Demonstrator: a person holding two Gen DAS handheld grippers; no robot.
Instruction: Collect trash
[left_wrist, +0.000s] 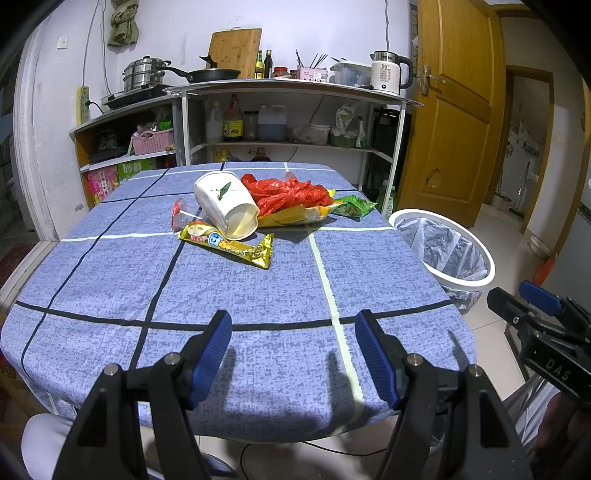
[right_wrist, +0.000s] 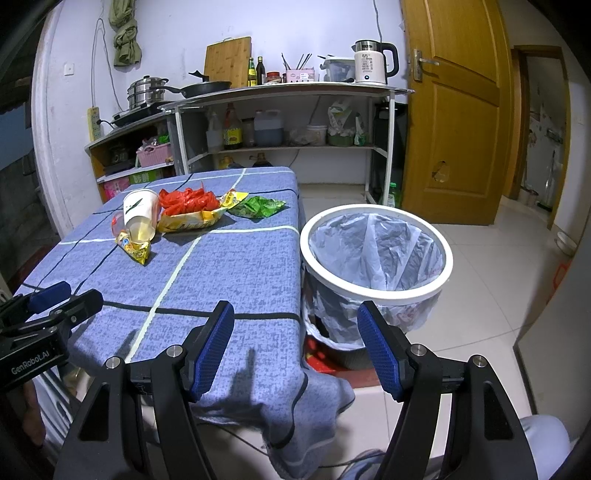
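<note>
Trash lies in a heap at the far middle of the blue checked tablecloth (left_wrist: 258, 295): a tipped white paper cup (left_wrist: 225, 205), a red plastic bag (left_wrist: 291, 194), a yellow snack wrapper (left_wrist: 229, 245), a flat yellow packet (left_wrist: 295, 216), a green wrapper (left_wrist: 352, 206) and a small clear cup (left_wrist: 181, 218). My left gripper (left_wrist: 293, 328) hangs open over the table's near edge, well short of the heap. My right gripper (right_wrist: 295, 319) is open too, above the table's right corner beside the white bin (right_wrist: 376, 254). In the right wrist view I pick out the cup (right_wrist: 140, 214) and the red bag (right_wrist: 188, 199).
The bin (left_wrist: 443, 251), lined with a clear bag, stands on the tiled floor right of the table. Behind the table is a metal shelf (left_wrist: 288, 92) with pans, bottles and a kettle (left_wrist: 389, 72). A wooden door (left_wrist: 454, 110) is at the right.
</note>
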